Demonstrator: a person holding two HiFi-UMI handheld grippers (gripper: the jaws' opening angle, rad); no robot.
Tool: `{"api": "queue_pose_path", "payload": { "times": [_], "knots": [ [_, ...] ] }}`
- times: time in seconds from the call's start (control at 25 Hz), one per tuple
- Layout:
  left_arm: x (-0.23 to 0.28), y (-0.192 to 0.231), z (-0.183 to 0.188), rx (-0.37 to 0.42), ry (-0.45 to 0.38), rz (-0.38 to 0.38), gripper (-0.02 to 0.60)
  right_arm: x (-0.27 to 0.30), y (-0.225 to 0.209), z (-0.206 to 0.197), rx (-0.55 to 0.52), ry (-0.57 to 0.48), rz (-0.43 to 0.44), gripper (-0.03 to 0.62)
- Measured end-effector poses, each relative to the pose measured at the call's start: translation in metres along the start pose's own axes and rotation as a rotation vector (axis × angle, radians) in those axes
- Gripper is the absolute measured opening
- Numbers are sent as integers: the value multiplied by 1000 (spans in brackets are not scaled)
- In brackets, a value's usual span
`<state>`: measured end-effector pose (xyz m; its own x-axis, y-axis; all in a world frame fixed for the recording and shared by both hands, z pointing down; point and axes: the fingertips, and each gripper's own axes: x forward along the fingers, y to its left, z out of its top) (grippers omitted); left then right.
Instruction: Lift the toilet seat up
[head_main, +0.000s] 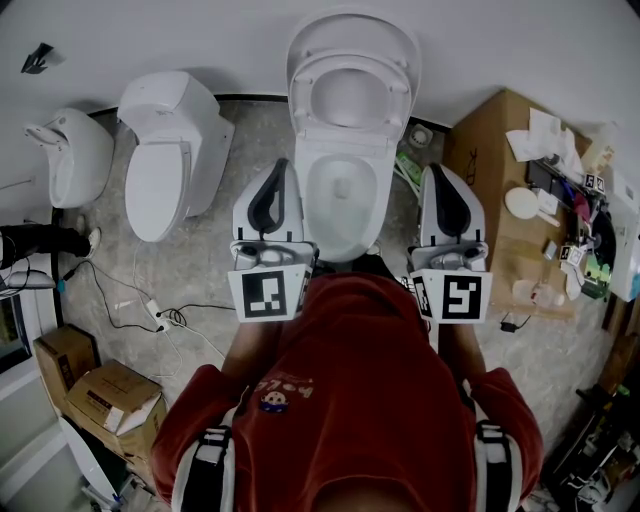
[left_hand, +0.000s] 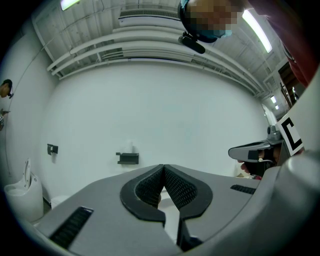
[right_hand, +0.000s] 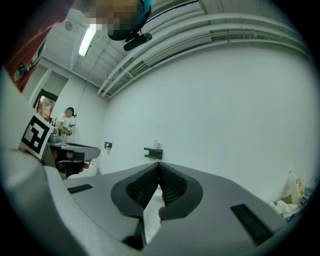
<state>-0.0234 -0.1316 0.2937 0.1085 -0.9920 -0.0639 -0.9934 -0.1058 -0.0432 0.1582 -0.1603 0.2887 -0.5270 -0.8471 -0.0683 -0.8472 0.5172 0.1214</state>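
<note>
The toilet seat (head_main: 352, 64) is standing up at 12 o'clock above the bowl (head_main: 305, 190), leaning back on the lid, so the job is looking done already.

The seat is looking like smooth, shiny white plastic, shaped like a ring. It is probably hard and stiff, not very heavy, and a bit slippery. It is likely swinging on a hinge at the back, so the best place to hold it is the front edge (the part farthest from the hinge).

The left gripper (head_main: 279, 168) is waiting at 9 o'clock of the bowl, and the right gripper (head_main: 436, 172) at 3 o'clock. Both are pressing their bumpy black pads together with nothing in between. Neither one is touching the toilet.

The floor is looking like speckled grey stone.
</note>
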Motion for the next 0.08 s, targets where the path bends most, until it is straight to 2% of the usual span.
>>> {"api": "queue_pose_path", "payload": {
  "times": [0.08],
  "knots": [
    [0, -1, 0, 0, 0, -2, 12, 0, 1, 0, -2, 4, 2, 12]
  ]
}}
